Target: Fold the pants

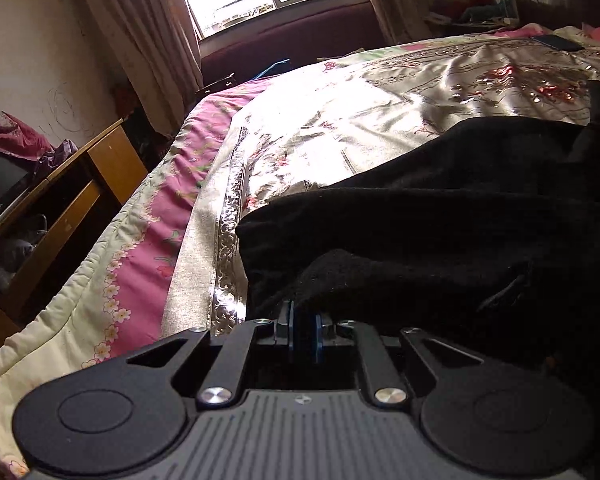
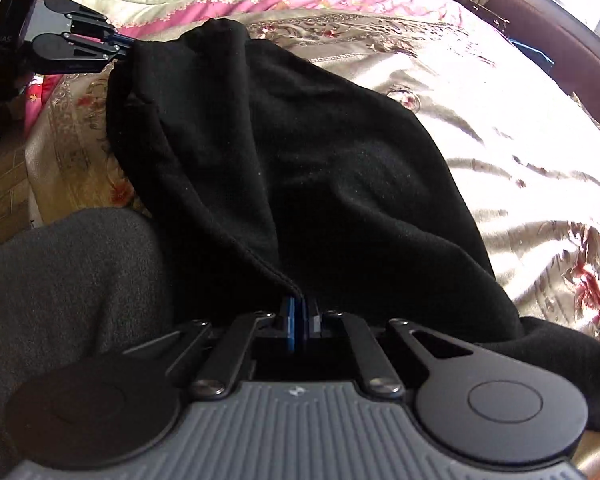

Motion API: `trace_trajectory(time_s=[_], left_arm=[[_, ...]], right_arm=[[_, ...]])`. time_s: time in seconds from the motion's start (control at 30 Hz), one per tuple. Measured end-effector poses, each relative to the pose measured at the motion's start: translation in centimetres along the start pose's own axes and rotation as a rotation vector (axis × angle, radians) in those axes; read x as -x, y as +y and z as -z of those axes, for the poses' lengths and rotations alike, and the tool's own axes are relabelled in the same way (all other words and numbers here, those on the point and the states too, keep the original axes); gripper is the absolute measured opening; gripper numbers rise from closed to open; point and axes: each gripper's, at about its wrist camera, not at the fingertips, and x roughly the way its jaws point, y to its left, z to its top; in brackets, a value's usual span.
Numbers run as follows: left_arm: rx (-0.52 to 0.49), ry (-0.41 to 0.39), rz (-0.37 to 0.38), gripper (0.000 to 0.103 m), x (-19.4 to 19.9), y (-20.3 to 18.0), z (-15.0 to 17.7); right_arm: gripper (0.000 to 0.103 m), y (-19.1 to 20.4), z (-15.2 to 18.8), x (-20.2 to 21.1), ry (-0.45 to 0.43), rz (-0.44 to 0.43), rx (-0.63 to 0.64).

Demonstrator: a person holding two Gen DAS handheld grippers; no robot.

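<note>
on floral bedspread (image 2: 500, 128), black pants (image 2: 300, 152) pinched by both grippers' fingers, l (image 1: 304, 320) & r (image 2: 300, 316); wooden desk (image 1: 100, 168) beside bed

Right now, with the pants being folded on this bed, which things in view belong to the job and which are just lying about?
In use:
- black pants
- left gripper, shut on the pants
- right gripper, shut on the pants
- bedspread, the folding surface

Lying about:
- dark phone-like object on the bed
- wooden desk
- curtains
</note>
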Motion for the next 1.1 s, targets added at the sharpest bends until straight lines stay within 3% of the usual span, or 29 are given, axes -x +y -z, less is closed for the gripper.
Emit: trace_trajectory(time_s=[0.17, 0.33, 0.43, 0.57, 0.67, 1.1], left_arm=[[-0.103, -0.021, -0.006, 0.028, -0.5, -0.2, 0.3], [-0.087, -0.089, -0.063, 0.027, 1.0, 0.7, -0.1], [-0.073, -0.043, -0.047, 0.027, 0.5, 0.6, 1.6], [-0.131, -0.005, -0.066, 0.030, 0.2, -1.6, 4.0], [-0.152, -0.006, -0.085, 0.030, 0.9, -1.9, 4.0], [-0.210, 0.046, -0.169, 0.032, 0.8, -1.7, 5.1]], right_arm=[[0.004, 0.0, -0.4, -0.6, 0.025, 0.007, -0.004], [0.004, 0.6, -1.3, 0.7, -0.017, 0.025, -0.038], [0.004, 0.9, -1.0, 0.7, -0.016, 0.036, -0.013], [0.010, 1.5, 0.1, -1.7, 0.086, 0.005, 0.011], [0.013, 2.1, 0.4, -1.7, 0.072, 0.027, 0.052], [0.016, 2.3, 0.8, -1.4, 0.049, -0.024, 0.034]])
